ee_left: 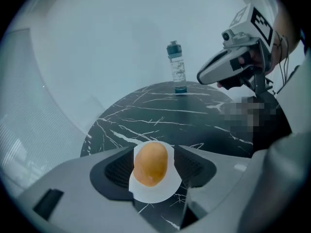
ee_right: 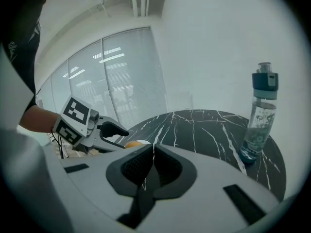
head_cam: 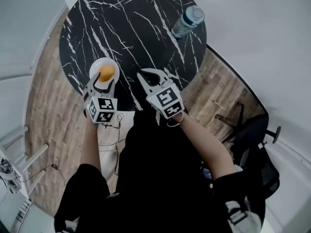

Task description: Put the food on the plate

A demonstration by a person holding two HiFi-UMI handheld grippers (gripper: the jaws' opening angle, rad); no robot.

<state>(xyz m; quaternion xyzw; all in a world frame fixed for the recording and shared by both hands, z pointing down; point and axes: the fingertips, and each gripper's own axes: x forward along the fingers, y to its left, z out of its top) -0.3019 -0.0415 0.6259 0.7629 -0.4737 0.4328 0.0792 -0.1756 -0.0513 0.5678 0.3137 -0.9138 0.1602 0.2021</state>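
An orange, egg-shaped piece of food [head_cam: 106, 72] [ee_left: 150, 162] lies on a small white plate [head_cam: 96, 65] [ee_left: 155, 192] at the near left edge of the round black marble table [head_cam: 131, 28]. My left gripper [head_cam: 103, 81] [ee_left: 153, 152] is open, a jaw on each side of the food, and a strip of plate shows between the food and the right pad. My right gripper [head_cam: 142, 74] [ee_right: 153, 149] hovers just right of the plate, shut with nothing in it. It also shows in the left gripper view as the right gripper [ee_left: 201, 76].
A clear water bottle [head_cam: 187, 21] [ee_left: 177, 69] [ee_right: 260, 115] with a teal cap stands at the table's far right. A wood floor surrounds the table, with a black chair [head_cam: 252, 144] at the right and a cable on the floor below the left gripper.
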